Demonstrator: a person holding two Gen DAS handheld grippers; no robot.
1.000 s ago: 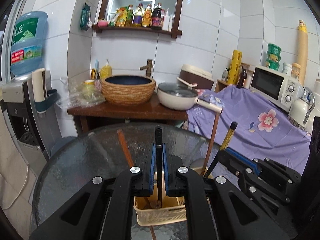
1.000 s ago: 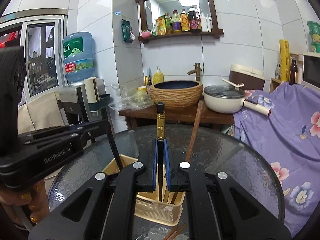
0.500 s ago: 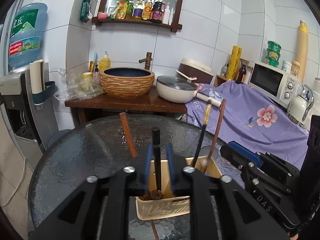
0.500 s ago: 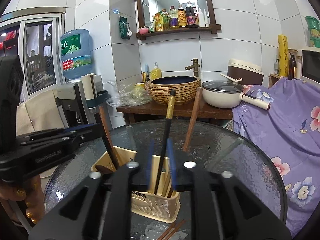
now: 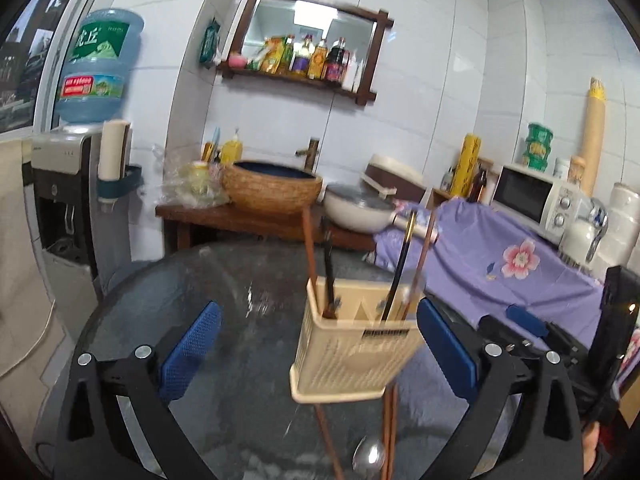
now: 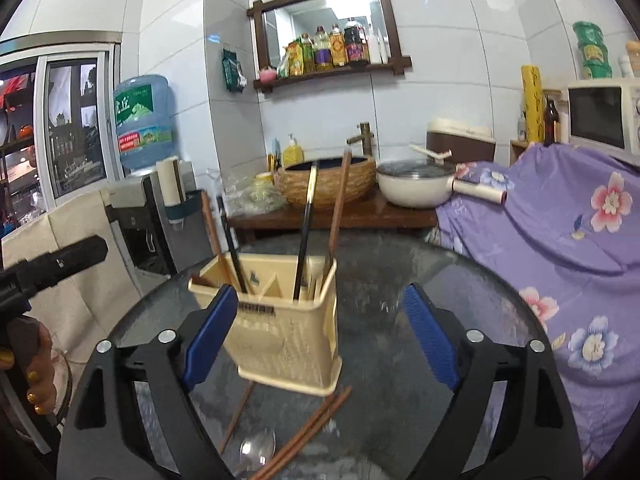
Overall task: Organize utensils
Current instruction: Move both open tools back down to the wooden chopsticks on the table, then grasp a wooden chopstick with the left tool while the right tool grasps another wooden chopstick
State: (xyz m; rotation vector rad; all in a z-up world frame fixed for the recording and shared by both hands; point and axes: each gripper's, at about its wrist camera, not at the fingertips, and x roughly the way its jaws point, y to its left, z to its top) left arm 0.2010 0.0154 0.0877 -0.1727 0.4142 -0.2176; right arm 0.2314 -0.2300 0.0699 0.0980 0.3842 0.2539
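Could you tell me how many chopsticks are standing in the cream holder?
4 in the cream holder: a brown chopstick and a black chopstick in one compartment, a gold-banded chopstick and a second brown chopstick in the other. Shorter ones may be hidden.

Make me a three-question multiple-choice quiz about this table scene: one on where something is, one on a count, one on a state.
1. Where does the metal spoon lie?
A. in the holder
B. on the glass table, in front of the holder
C. on the purple cloth

2. How many sticks stand in the cream utensil holder?
A. one
B. four
C. seven

3. How do the right tongs stand?
A. open, holding nothing
B. shut on a chopstick
C. shut on the spoon

Answers:
1 B, its bowl rests on the glass table beside loose brown chopsticks.
2 B, two lean in each compartment.
3 A, the blue pads stand wide apart, having just been opening, with nothing pinched between them.
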